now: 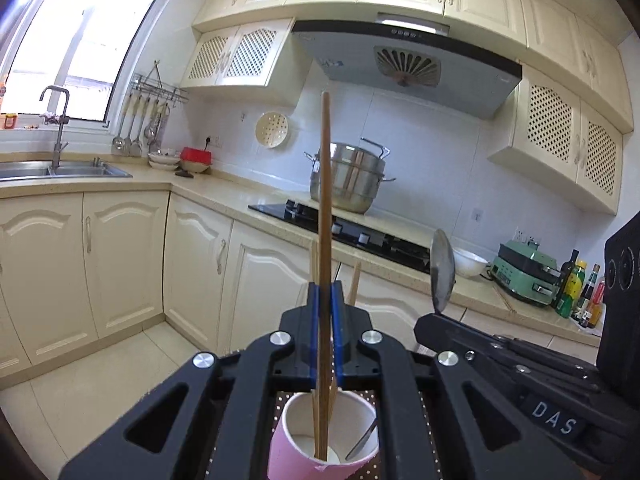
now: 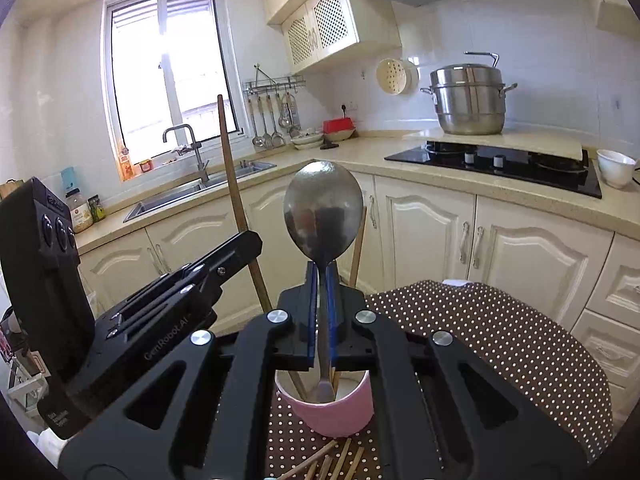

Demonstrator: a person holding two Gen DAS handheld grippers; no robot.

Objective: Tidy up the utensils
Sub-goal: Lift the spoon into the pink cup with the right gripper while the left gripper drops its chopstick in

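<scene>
Left tool (image 1: 324, 292): blue pads closed narrow on a brown chopstick (image 1: 325, 184), gripped low on the shaft, stick near upright, lower end already inside the pink cup (image 1: 320, 456). Right tool (image 2: 320, 276): pads pinched on the neck of a metal spoon (image 2: 323, 210), bowl up, handle end down in the same cup. Both tools side by side over the cup, pointing slightly below level toward the kitchen cabinets.

Step judged in hand: seating both utensils in the cup. Advised: lower each until its end meets the cup base, then open gently; release one tool at a time to avoid knocking the light paper cup. Risk noted: cup likely to tip under the tall chopstick's lean if let go off-centre; keep it vertical, withdraw straight up and clear of the rim.

Outward from the cup: further chopsticks and a second metal handle resting inside it, leaning on the wall. Cup standing on a brown dotted cloth (image 2: 500, 344) over the desk. More loose chopsticks (image 2: 332, 460) lying on the cloth just in front of the cup, nearer the camera, not yet sorted. Beyond the cup: stove and steel pot (image 2: 468, 100).
</scene>
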